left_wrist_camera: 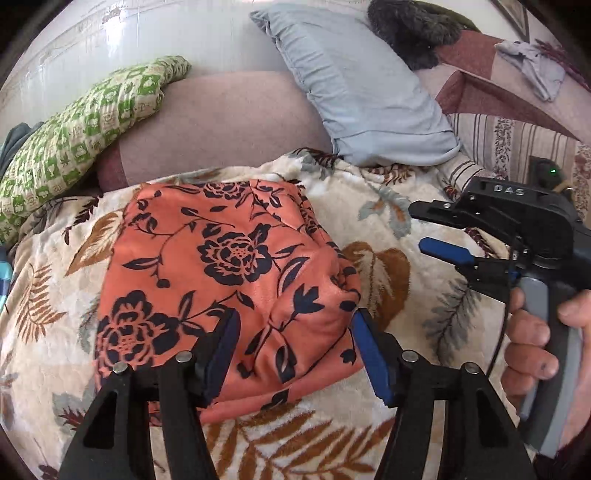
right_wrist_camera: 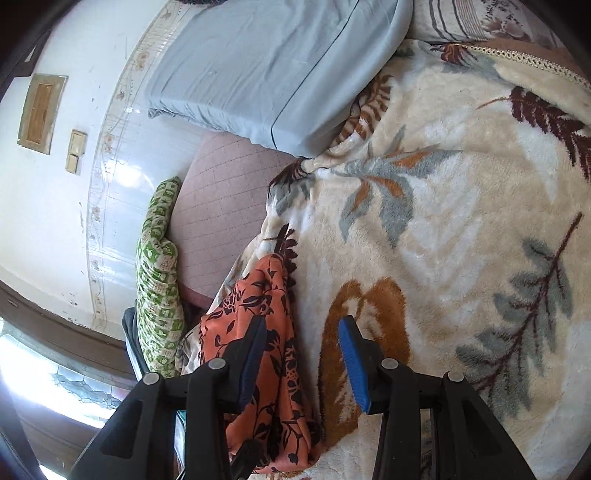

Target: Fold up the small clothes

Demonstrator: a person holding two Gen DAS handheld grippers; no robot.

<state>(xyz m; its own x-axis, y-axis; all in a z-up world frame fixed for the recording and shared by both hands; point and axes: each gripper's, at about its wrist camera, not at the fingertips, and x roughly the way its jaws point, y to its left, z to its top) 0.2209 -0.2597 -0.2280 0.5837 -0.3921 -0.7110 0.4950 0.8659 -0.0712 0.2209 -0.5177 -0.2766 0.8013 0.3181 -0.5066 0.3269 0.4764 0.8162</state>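
Observation:
An orange garment (left_wrist_camera: 229, 280) printed with dark flowers lies folded into a compact shape on a cream blanket with a leaf pattern (left_wrist_camera: 384, 206). My left gripper (left_wrist_camera: 295, 345) hovers over the garment's near edge. It is open, and its blue pads stand apart on either side of the cloth without pressing it. My right gripper (left_wrist_camera: 432, 230) is off to the right of the garment, held by a hand (left_wrist_camera: 532, 347). In the right wrist view the right gripper (right_wrist_camera: 303, 356) is open above the blanket (right_wrist_camera: 443, 240) with nothing between its fingers. The garment (right_wrist_camera: 273, 332) lies just beside and under its left finger.
A light blue pillow (left_wrist_camera: 362, 88) leans at the back, with a green patterned cushion (left_wrist_camera: 81, 129) to its left. A pinkish mattress (left_wrist_camera: 221, 122) is bare between them. A dark furry item (left_wrist_camera: 413, 26) and a grey cloth (left_wrist_camera: 532, 66) lie at the far right. The tiled wall (right_wrist_camera: 55, 206) borders the bed.

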